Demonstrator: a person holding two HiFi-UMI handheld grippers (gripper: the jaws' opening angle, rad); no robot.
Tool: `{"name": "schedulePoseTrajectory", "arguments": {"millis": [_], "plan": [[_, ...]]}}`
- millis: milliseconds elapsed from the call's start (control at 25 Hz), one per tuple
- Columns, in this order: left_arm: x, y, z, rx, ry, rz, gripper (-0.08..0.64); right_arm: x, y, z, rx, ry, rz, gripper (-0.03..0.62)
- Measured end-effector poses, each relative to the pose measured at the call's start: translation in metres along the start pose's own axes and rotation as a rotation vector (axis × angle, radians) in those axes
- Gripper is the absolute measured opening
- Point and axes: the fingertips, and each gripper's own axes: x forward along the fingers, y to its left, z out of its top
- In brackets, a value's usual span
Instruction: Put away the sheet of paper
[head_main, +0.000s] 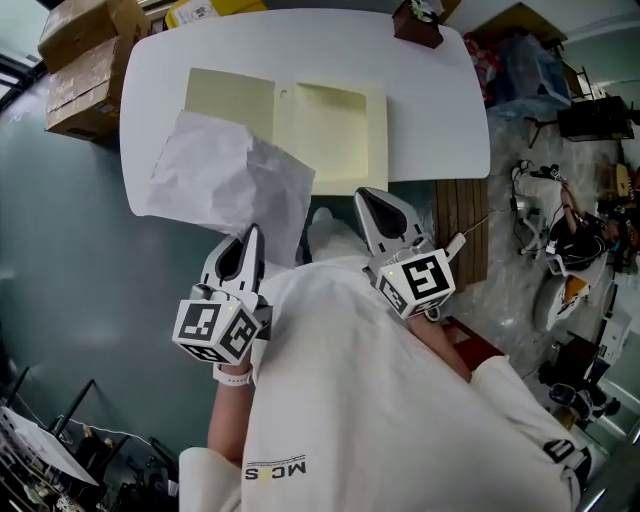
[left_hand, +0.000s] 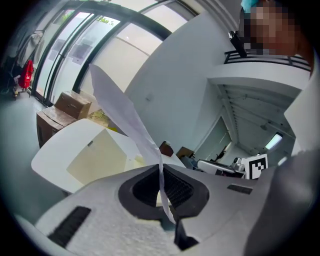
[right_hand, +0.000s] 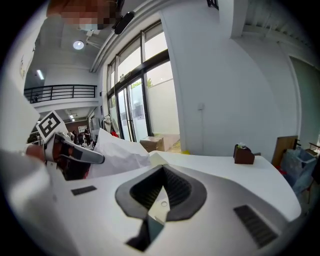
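Observation:
A crumpled white sheet of paper (head_main: 225, 180) hangs over the table's near left edge, partly covering the open pale yellow folder (head_main: 330, 125). My left gripper (head_main: 252, 235) is shut on the sheet's near edge. In the left gripper view the paper (left_hand: 120, 105) rises straight up out of the closed jaws of that gripper (left_hand: 161, 187). My right gripper (head_main: 372, 197) sits at the table's near edge, right of the sheet, shut with nothing in it (right_hand: 161, 195). The right gripper view shows the paper (right_hand: 117, 147) to its left.
The white table (head_main: 430, 120) carries a small brown box (head_main: 417, 25) at its far edge. Cardboard boxes (head_main: 85, 70) stand on the floor at the far left. Scooters and clutter (head_main: 565, 250) fill the right side.

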Motion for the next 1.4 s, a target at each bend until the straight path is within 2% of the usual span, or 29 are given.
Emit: {"name": "schedulePoseTrajectory", "arguments": {"millis": [240, 680, 1080, 1400], "plan": [[0.023, 0.012, -0.006, -0.023, 0.077, -0.004, 0.025, 0.021, -0.014, 0.008, 0.022, -0.001, 0.024, 0.014], [0.059, 0.024, 0.007, 0.026, 0.239, -0.051, 0.025, 0.045, -0.037, 0.014, 0.025, 0.011, 0.085, 0.014], [0.100, 0.072, 0.004, 0.170, 0.487, -0.148, 0.025, 0.077, -0.063, 0.000, 0.067, 0.041, 0.094, 0.014], [0.127, 0.115, -0.025, 0.237, 0.703, -0.216, 0.025, 0.094, -0.070, -0.016, 0.119, 0.068, 0.068, 0.014]]}}
